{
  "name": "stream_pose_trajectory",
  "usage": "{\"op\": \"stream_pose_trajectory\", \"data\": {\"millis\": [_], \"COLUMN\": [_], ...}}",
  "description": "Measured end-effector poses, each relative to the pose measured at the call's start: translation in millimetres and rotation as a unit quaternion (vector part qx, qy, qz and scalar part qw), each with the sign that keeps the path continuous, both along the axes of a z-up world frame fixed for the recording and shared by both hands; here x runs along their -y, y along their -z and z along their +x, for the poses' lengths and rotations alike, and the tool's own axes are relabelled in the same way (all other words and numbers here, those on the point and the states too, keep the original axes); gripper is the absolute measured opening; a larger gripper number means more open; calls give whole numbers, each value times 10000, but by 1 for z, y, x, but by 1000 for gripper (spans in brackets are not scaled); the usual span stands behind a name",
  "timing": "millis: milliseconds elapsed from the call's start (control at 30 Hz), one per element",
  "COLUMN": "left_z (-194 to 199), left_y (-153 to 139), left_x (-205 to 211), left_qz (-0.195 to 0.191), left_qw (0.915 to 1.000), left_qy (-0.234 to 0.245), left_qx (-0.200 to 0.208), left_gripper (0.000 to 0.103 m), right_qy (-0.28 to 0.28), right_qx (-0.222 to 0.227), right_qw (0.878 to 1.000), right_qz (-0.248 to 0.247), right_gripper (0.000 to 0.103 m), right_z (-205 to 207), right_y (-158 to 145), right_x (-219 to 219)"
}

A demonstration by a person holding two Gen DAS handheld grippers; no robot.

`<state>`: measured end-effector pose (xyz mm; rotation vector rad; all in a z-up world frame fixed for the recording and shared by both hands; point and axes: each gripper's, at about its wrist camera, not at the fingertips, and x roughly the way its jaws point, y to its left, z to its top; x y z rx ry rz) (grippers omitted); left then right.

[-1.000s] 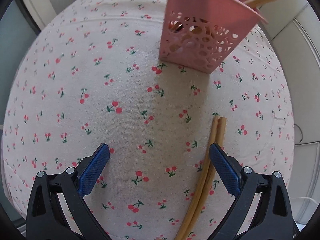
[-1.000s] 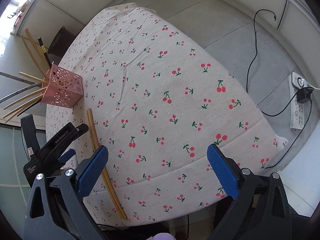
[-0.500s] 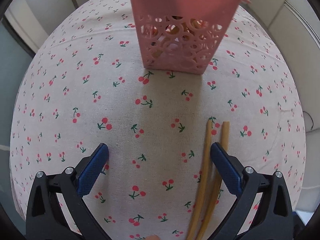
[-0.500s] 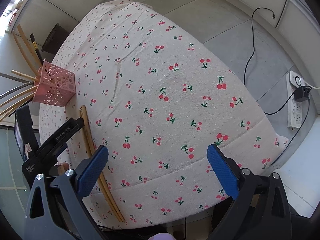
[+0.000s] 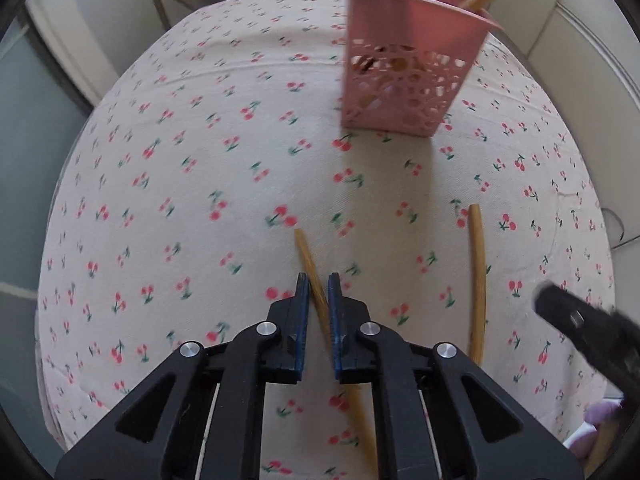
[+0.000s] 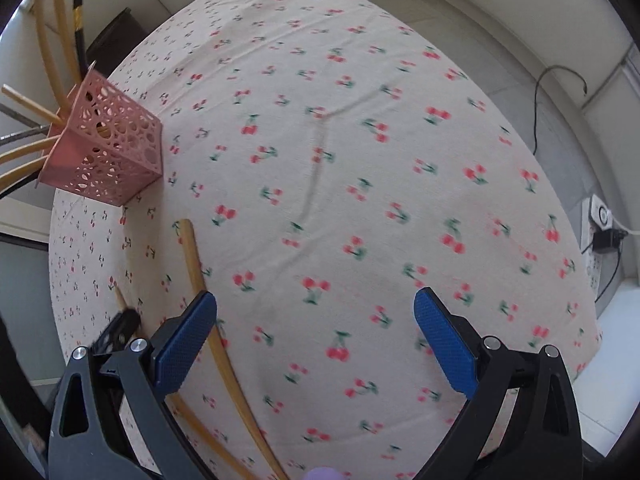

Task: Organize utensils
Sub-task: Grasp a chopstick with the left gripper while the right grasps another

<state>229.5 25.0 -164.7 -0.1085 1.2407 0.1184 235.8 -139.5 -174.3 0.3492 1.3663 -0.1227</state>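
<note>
— Two chopsticks are seen; how are they held?
— One chopstick (image 5: 316, 292) is clamped between the closed fingers of the left gripper (image 5: 318, 296), likely for the pink holder (image 5: 408, 80) beyond them. The other chopstick (image 6: 200, 276) lies on the surface beside the right gripper (image 6: 316, 320), whose fingers are spread wide, empty.

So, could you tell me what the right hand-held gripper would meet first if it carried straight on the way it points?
Probably the bare cherry-print tablecloth: the open right hand-held gripper has nothing between its fingers, and the loose chopstick lies left of that line.
</note>
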Motion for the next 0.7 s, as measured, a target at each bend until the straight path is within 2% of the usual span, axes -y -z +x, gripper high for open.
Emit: {"op": "stream_pose_trajectory", "data": {"millis": [133, 333, 500, 533, 600, 633, 667, 700], "left_z": [-13, -17, -21, -22, -28, -28, -29, -29], "left_y": [-9, -25, -26, -27, -32, -34, -35, -35], "left_x": [-30, -50, -60, -61, -60, -60, -60, -59], "left_qz": [-188, -399, -468, -461, -437, -445, -463, -481], "left_qw": [9995, 9981, 9973, 9972, 9971, 9969, 9967, 9966], "left_qy": [-231, -405, -505, -517, -533, -536, -537, -539], "left_qx": [61, 247, 262, 280, 336, 371, 388, 392], "left_gripper": [5, 5, 5, 5, 5, 5, 5, 5], "right_qy": [-198, -485, -1046, -1135, -1228, -1255, -1264, -1244], "right_qx": [97, 327, 453, 566, 658, 697, 710, 697], "right_qw": [9995, 9962, 9875, 9857, 9842, 9835, 9837, 9842], "right_qz": [-217, -644, -1087, -1106, -1094, -1097, -1069, -1048], "right_gripper": [96, 96, 95, 88, 67, 41, 25, 22], "right_z": [13, 25, 30, 29, 29, 29, 29, 30], "right_y": [3, 7, 16, 16, 11, 7, 4, 3], "right_x": [-27, -53, -80, -83, -85, -86, -85, -82]}}
